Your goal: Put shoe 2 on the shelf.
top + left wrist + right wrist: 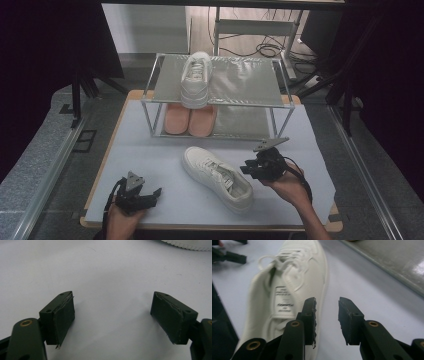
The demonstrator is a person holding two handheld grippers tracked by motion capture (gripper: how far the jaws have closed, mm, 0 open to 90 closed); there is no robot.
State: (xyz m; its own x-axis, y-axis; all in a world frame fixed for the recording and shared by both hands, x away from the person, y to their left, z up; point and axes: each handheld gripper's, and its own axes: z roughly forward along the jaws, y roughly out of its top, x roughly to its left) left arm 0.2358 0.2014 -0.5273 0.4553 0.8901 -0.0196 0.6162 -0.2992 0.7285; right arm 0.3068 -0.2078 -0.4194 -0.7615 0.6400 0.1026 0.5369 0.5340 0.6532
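Landmark: I place everything from the white lace-up leather sneaker (217, 177) lying loose on the white-covered counter (150, 155), toe towards the rack.
Right gripper (248, 169): I have it just beside the sneaker's heel opening, jaws a narrow gap apart, holding nothing.
Left gripper (157, 192): well off the sneaker's other side, jaws spread wide, empty.
Silver two-tier shoe rack (220, 82): beyond the sneaker; a matching white sneaker (195, 78) sits on top, pink slippers (189, 120) below.
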